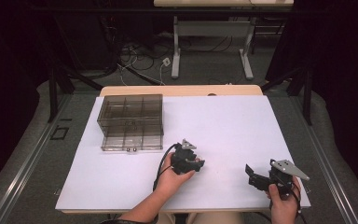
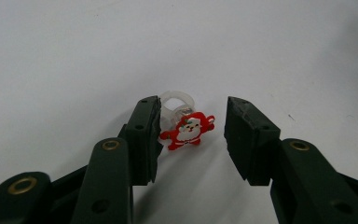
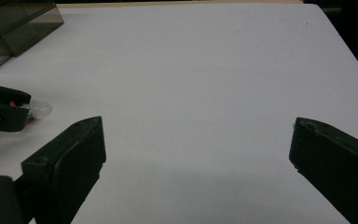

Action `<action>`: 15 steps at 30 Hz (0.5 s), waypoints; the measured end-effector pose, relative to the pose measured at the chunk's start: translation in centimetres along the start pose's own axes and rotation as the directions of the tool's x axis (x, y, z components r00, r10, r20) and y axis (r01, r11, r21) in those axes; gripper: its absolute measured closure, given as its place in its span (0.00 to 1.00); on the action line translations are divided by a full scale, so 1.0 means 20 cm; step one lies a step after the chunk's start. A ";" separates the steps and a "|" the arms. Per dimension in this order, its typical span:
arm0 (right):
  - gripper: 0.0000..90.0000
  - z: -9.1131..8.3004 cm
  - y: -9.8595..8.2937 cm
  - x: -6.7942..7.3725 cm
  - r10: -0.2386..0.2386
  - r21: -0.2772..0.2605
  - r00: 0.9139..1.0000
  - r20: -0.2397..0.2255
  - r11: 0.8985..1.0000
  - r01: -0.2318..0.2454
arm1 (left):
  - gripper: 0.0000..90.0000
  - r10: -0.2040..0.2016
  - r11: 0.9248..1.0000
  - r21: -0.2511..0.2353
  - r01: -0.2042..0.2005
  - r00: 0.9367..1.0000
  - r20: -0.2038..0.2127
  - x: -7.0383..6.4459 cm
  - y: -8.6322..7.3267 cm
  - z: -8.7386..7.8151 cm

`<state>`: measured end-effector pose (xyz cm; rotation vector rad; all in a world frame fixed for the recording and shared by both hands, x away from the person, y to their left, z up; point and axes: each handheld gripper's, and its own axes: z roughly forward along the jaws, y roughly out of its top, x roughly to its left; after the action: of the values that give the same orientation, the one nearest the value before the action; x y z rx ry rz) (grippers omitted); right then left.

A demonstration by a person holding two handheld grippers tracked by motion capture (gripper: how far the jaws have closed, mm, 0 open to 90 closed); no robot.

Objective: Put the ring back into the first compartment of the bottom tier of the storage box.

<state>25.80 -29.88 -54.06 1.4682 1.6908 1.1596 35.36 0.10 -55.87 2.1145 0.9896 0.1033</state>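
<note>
Santa ring point(image 2: 186, 122) lay on the white table point(image 1: 223, 126), toward its near edge, between my left gripper point(image 2: 192, 122)'s spread jaws, touching the left one. My right gripper point(image 3: 196, 144) hovered spread wide near the near right corner; compartment box point(image 1: 131, 122) sat far left.

Your table point(image 1: 223, 121) is covered almost edge to edge by a white sheet, with a strip of pale wood showing along the far side. On the sheet at your far left sits a smoky, see-through compartment box point(image 1: 130, 122), its lower part standing out toward you like an opened drawer. Nearer you, about the middle of the near half, a small Santa ring point(image 2: 186, 123) lies flat on the white surface: a red and white Santa figure on a clear plastic band, well apart from the box.
</note>
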 end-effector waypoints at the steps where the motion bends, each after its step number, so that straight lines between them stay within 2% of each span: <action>1: 0.04 0.00 0.00 0.00 0.000 0.000 1.000 -0.001 1.000 0.000 | 0.63 0.004 1.000 0.001 -0.004 1.000 -0.001 0.00 0.00 0.00; 3: 0.04 0.00 0.00 0.00 0.000 0.000 1.000 -0.003 1.000 0.000 | 0.64 0.006 1.000 0.003 -0.006 1.000 -0.003 0.00 0.00 0.00; 5: 0.04 0.00 0.00 0.00 0.000 0.001 1.000 -0.001 1.000 0.000 | 0.65 -0.014 1.000 0.000 0.014 1.000 -0.002 0.00 0.00 0.00; 6: 0.04 0.00 0.00 0.00 0.000 0.001 1.000 0.000 1.000 0.000 | 0.66 -0.003 1.000 0.006 0.003 1.000 -0.003 0.00 0.00 0.00; 15: 0.04 0.00 0.00 0.00 -0.005 -0.002 1.000 0.000 1.000 0.005 | 0.71 -0.007 1.000 0.008 0.007 1.000 -0.017 0.00 0.00 0.00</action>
<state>25.82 -29.86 -54.09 1.4620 1.6922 1.1577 35.38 0.13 -55.80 2.1200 1.0089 0.1139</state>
